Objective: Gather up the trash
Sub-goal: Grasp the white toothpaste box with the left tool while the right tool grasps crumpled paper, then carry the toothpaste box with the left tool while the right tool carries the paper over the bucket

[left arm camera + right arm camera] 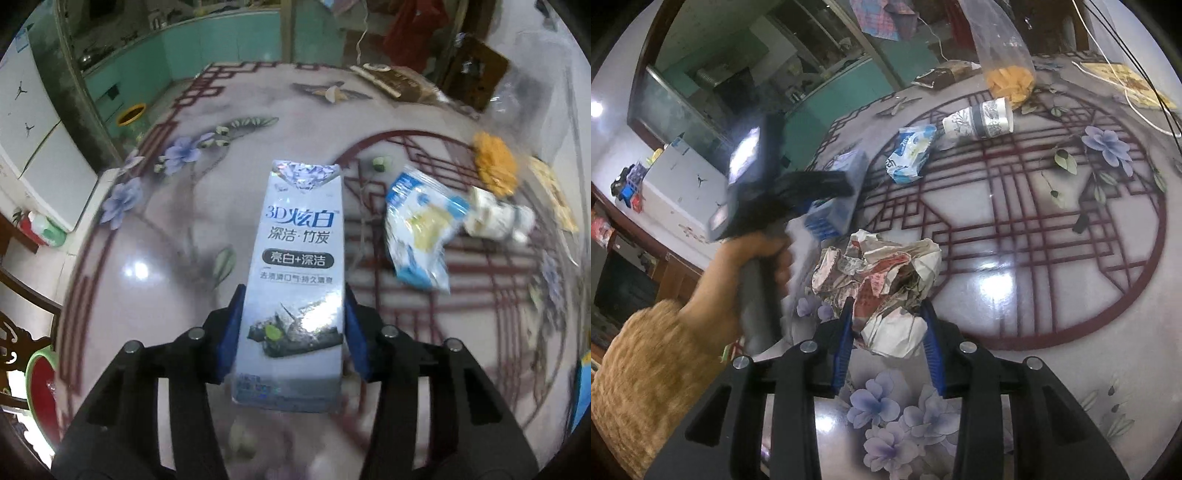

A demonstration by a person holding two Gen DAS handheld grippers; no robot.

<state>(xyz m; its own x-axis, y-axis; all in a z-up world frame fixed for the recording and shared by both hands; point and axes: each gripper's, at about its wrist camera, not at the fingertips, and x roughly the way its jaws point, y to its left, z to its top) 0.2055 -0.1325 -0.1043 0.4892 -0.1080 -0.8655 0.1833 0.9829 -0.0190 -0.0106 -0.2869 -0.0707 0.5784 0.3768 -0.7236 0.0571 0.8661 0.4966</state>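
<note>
Trash is spread over the flower-patterned table (155, 266), and two pieces are already taken up. Left wrist view: the left gripper (293, 328) is clenched on a toothpaste box (295, 280), blue pads pressed to its two long sides near the lower end, box raised above the tabletop. Judged light, stiff along its edges but crushable across the broad faces; glossy print suggests it could slide, so the side-edge hold looks right. Beyond it lie a blue-and-white wrapper (417, 229) and a tipped paper cup (498, 218), just beside each other. Right wrist view: the right gripper (888, 332) is closed around the near lobe of a crumpled paper wad (882, 284); whether the wad is off the table cannot be told. Judged very light, soft, springy; a deep bite through the bulk should hold better than a loose corner. The person's left hand (753, 280) grips the other tool's handle, box blurred.
</note>
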